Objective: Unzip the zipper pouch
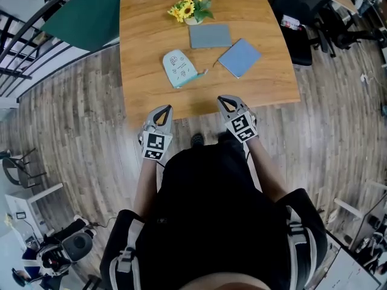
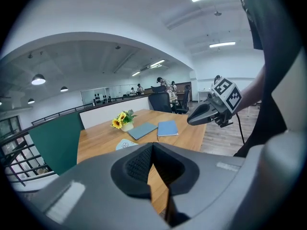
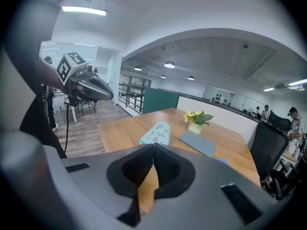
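A light teal zipper pouch (image 1: 179, 68) with small printed figures lies flat on the wooden table (image 1: 145, 89), its zipper pull pointing right; it also shows as the pouch (image 3: 156, 134) in the right gripper view and just its top (image 2: 125, 145) in the left gripper view. My left gripper (image 1: 164, 109) hovers at the table's near edge, shut and empty. My right gripper (image 1: 225, 100) hangs beside it at the same edge, shut with nothing between its jaws. Both are well short of the pouch.
A vase of sunflowers (image 1: 190, 9) stands at the far side. A grey notebook (image 1: 210, 35) and a blue notebook (image 1: 239, 57) lie right of the pouch. Black office chairs (image 1: 305, 17) stand at the right; a green partition (image 1: 84, 14) at the left.
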`<state>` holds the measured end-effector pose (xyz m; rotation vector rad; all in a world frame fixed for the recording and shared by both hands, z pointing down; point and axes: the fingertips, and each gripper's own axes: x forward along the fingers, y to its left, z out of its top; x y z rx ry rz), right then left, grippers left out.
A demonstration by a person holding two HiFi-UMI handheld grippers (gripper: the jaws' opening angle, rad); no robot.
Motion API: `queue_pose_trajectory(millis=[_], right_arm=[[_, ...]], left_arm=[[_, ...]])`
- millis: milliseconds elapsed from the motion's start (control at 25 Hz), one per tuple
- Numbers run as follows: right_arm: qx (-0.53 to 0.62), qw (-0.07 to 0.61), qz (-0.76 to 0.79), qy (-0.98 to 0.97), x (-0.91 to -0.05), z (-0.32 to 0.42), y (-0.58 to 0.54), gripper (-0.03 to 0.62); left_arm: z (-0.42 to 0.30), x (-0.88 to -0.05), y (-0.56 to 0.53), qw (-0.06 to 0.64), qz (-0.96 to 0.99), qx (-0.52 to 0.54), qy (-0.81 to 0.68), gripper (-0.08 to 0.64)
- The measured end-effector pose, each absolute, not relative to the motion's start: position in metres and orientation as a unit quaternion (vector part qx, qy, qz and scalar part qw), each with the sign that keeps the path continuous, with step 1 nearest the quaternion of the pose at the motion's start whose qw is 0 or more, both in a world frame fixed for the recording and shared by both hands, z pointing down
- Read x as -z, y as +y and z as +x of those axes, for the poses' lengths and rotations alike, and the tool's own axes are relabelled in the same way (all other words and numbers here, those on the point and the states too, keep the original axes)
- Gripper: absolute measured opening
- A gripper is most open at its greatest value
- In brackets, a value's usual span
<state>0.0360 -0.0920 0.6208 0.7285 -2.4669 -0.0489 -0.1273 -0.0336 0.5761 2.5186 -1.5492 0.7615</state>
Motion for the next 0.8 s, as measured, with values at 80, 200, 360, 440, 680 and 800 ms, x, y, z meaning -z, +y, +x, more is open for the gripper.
queue_pose_trajectory(millis=[80, 200, 360, 440, 680, 800], right_arm=[[0.024, 0.281, 0.27, -0.921, -0.618, 0.035, -0.09, 0.006], [0.024, 0.28, 0.271, -0.921, -0.618, 0.035, -0.088, 0.006], [0.031, 0.284, 0.272, -0.919, -0.615, 0.035, -0.086, 0.012], [0.032, 0.282, 0.272, -0.92, -0.614, 0.035, -0.084, 0.02], [0.029, 0.273, 0.27, -0.923, -0.616, 0.033, -0.08, 0.094], [0.027, 0.255, 0.268, -0.929, -0.612, 0.027, -0.08, 0.205]], left_arm=[[-0.128, -0.574, -0.032, 0.045, 0.826, -0.243, -0.507, 0.002], [-0.127, -0.572, -0.031, 0.041, 0.826, -0.241, -0.507, 0.002], [-0.125, -0.574, -0.029, 0.04, 0.828, -0.24, -0.505, 0.008], [-0.123, -0.575, -0.027, 0.039, 0.829, -0.24, -0.503, 0.018], [-0.125, -0.575, -0.025, 0.035, 0.829, -0.24, -0.503, 0.073], [-0.13, -0.576, -0.026, 0.036, 0.826, -0.24, -0.508, 0.126]])
